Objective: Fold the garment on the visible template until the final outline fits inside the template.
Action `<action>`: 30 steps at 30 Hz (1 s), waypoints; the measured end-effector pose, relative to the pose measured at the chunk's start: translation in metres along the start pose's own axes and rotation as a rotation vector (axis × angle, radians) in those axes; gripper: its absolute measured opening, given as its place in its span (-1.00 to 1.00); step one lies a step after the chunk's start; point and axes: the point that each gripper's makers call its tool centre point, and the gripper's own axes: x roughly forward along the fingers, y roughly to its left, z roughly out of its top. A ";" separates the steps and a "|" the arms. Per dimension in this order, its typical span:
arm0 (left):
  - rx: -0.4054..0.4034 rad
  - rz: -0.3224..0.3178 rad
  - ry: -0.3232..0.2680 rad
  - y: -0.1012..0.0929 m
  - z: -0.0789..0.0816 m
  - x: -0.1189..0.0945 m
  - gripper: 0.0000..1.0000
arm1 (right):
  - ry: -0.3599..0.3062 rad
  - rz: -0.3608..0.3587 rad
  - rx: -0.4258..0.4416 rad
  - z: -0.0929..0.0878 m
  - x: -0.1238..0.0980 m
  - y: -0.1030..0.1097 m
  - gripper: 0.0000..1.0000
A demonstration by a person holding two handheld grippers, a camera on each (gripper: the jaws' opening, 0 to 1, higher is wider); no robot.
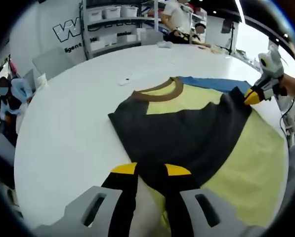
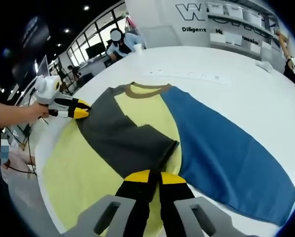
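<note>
I see the garment (image 2: 152,133) lying flat on the white table (image 2: 236,94), over a pale yellow template (image 2: 78,173). It has a dark grey panel, a yellow centre, a blue side (image 2: 226,153) and a brown collar (image 2: 147,89) at the far end. A dark grey flap is folded across the yellow centre. My right tongs (image 2: 155,176) are closed on the near edge of that flap. My left tongs (image 1: 150,169) grip the dark grey fabric at its near edge, jaws slightly apart around it.
</note>
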 end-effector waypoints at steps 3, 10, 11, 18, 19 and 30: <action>0.016 0.012 0.001 0.002 -0.001 0.000 -0.48 | -0.003 0.002 0.008 0.000 0.001 0.000 -1.00; 0.017 0.024 0.002 0.006 0.000 0.001 -0.79 | 0.000 0.001 0.007 0.001 0.002 -0.001 -1.00; 0.000 0.023 0.004 0.005 0.000 0.002 -0.79 | 0.002 -0.001 0.005 0.001 0.002 -0.001 -1.00; -0.019 0.012 -0.006 0.005 0.002 -0.002 -0.86 | 0.021 -0.022 -0.001 -0.002 0.001 -0.006 -1.00; -0.023 0.011 -0.008 0.006 0.002 -0.003 -0.86 | 0.021 -0.027 0.004 -0.003 0.000 -0.007 -1.00; -0.059 0.008 -0.052 0.010 0.011 -0.010 -0.86 | 0.054 -0.054 0.138 -0.008 -0.001 -0.012 -1.00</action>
